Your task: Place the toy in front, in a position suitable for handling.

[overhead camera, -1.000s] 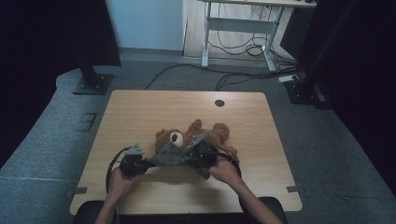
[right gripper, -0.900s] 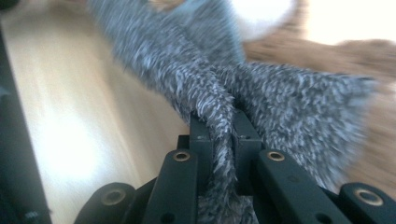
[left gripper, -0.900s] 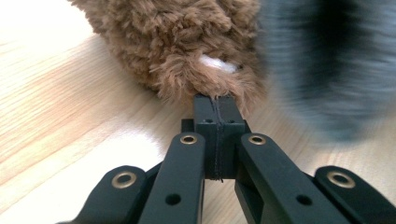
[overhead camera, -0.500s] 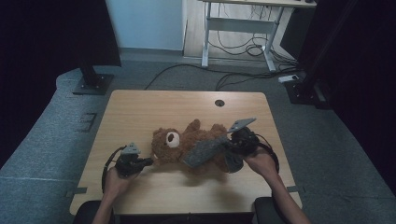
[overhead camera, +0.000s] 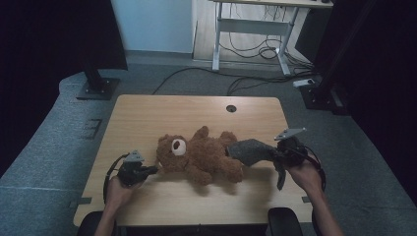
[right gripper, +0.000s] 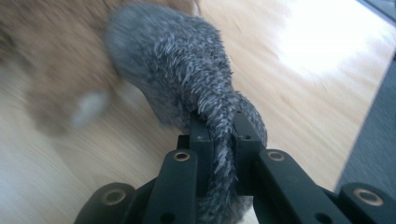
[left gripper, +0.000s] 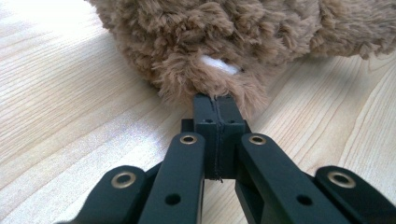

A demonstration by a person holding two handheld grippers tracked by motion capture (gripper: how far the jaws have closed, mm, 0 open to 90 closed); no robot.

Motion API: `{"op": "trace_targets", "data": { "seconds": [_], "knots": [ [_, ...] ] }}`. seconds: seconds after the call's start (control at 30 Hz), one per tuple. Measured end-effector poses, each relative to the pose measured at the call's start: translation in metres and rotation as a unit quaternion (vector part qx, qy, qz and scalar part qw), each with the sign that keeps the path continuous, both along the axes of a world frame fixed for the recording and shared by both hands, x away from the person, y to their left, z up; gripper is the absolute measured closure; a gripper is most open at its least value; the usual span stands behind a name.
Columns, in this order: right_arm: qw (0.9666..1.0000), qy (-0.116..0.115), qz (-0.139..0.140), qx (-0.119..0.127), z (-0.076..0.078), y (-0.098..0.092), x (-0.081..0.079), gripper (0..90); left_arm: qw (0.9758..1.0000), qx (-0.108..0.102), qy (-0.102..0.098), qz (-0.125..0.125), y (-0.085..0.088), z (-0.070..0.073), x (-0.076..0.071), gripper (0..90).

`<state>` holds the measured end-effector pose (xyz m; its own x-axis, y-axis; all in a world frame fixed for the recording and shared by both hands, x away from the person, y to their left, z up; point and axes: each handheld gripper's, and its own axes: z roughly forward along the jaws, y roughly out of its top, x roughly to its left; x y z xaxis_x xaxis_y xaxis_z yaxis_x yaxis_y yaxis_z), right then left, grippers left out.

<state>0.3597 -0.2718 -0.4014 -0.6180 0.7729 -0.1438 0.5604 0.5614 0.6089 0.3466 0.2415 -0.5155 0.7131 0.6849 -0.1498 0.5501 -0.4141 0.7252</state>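
1. We've got a brown teddy bear [overhead camera: 199, 156] lying on its back in the middle of the wooden table [overhead camera: 147, 113], head toward our left.
2. Our left gripper [overhead camera: 147, 170] has its jaws pinched together on a tuft of the bear's fur, right by the head, low on the tabletop.
3. Our right gripper [overhead camera: 275, 157] is clamped on a grey fuzzy garment [overhead camera: 250, 150], held off to the right with its far end just touching the bear's legs.
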Motion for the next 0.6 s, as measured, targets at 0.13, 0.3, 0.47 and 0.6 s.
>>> {"op": "trace_targets", "data": {
  "seconds": [0.13, 0.3, 0.47, 0.6],
  "knots": [
    [0.9996, 0.016, -0.021, -0.013, -0.019, -0.008, -0.001, 81.9, 1.0, 0.002, 0.001, -0.002, 0.0, 0.0, 0.0, 89.1],
    [0.999, 0.043, -0.01, 0.0, -0.048, -0.001, -0.003, 81.6, 1.0, 0.004, -0.001, -0.003, 0.0, -0.001, 0.0, 88.5],
    [0.9973, 0.072, 0.011, 0.003, -0.086, 0.016, -0.004, 81.0, 1.0, 0.005, -0.003, -0.004, 0.0, -0.001, 0.0, 87.4],
    [0.9958, 0.09, 0.016, 0.01, -0.111, 0.024, -0.007, 80.2, 1.0, 0.005, -0.005, -0.003, 0.0, -0.001, -0.001, 86.8]
  ]
}}
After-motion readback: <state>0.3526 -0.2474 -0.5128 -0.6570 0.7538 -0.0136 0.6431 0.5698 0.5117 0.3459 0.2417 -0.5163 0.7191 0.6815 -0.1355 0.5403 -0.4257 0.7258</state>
